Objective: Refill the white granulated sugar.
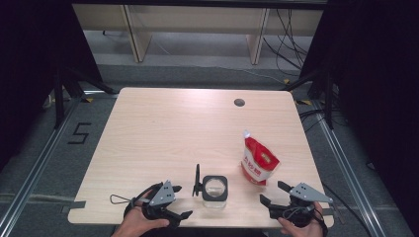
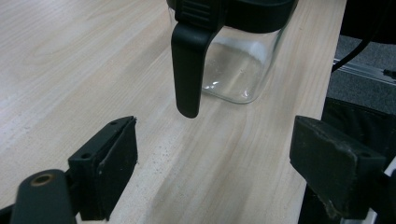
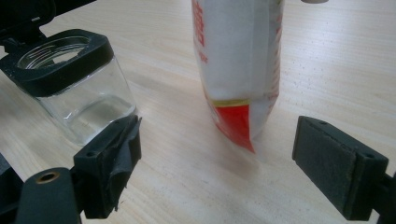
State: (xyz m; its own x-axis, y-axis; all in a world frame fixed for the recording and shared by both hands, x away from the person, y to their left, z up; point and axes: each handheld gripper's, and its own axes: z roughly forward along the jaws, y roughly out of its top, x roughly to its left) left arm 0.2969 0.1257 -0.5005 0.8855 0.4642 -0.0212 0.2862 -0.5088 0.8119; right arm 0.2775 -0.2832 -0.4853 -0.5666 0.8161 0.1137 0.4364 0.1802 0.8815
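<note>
Both claws, left (image 1: 179, 201) and right (image 1: 272, 193), gape empty; pinch the soft pouch (image 3: 238, 60) mid-body, and the slick, fragile jar (image 2: 243, 56) by its rim.

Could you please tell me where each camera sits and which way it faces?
High view: above the person's side, looking forward and down on the table; both hands, the left tongs and the right tongs show.
Left gripper view: on the left tongs, looking along its open jaws at the glass jar and its hanging lid latch.
Right gripper view: on the right tongs, facing the red and white pouch.
Shared: the jar appears in both gripper views.
</note>
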